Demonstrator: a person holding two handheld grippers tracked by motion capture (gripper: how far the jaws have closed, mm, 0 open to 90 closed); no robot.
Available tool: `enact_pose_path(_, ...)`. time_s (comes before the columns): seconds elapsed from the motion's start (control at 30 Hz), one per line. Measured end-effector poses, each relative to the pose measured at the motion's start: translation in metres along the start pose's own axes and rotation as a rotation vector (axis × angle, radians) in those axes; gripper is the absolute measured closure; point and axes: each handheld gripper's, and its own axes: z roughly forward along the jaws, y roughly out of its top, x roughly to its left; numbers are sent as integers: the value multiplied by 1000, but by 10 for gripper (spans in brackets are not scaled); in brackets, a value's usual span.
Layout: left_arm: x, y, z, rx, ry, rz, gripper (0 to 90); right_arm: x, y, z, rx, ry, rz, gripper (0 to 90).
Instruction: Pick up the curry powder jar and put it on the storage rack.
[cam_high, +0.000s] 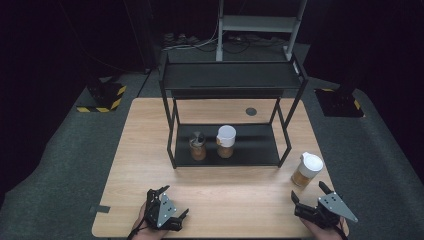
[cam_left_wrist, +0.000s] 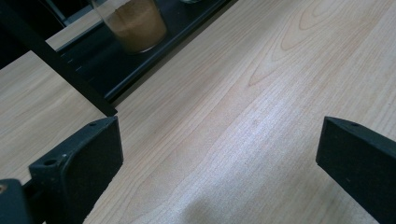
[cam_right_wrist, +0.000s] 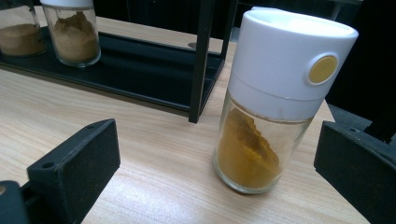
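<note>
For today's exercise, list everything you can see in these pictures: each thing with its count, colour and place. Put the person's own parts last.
Table: one, light wood, centre of the floor.
Rack: one, black, two shelves, on the table's far half.
Jars on the rack: two, clear with brown powder, on the lower shelf; one white-capped, one dark-topped.
Spice jar: one, white cap, yellow powder, on the table right of the rack.
Grey frame: one, behind the table.
Left gripper: black, open, near edge.
Right gripper: black, open, facing the spice jar.
</note>
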Motion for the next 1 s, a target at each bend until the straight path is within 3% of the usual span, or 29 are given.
enact_pose_path(1.0, 0, -2, -1, -9, -5, 5, 10, -21, 7, 28, 11, -20, 67, 0)
